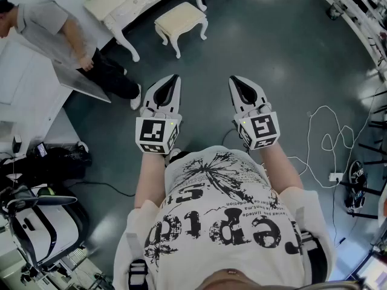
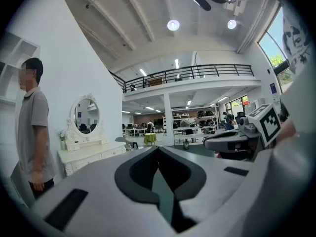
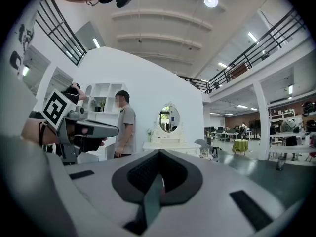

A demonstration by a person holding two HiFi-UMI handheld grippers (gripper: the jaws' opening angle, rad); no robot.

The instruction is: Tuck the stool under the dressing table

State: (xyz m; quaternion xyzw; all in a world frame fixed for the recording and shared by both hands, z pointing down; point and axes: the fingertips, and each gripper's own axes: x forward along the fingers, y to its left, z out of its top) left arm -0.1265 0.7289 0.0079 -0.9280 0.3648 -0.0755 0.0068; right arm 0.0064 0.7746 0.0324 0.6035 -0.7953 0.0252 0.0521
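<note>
The cream stool (image 1: 180, 20) stands on the grey floor, just right of the white dressing table (image 1: 121, 5) and out from under it. Both are far ahead of me, at the top of the head view. My left gripper (image 1: 171, 80) and right gripper (image 1: 237, 80) are held side by side at chest height, pointing toward the stool and well short of it. Each has its jaws shut with nothing between them. The dressing table with its oval mirror (image 2: 86, 115) shows at the left of the left gripper (image 2: 158, 149) view. It stands at centre (image 3: 170, 144), beyond the tips, in the right gripper (image 3: 159, 152) view.
A person in a grey shirt (image 1: 54, 29) stands left of the dressing table, beside a white cabinet (image 1: 24, 95), with a leaning panel (image 1: 81, 80) next to them. White cable (image 1: 326, 138) loops over the floor at right. Black bags (image 1: 48, 162) and equipment lie at left.
</note>
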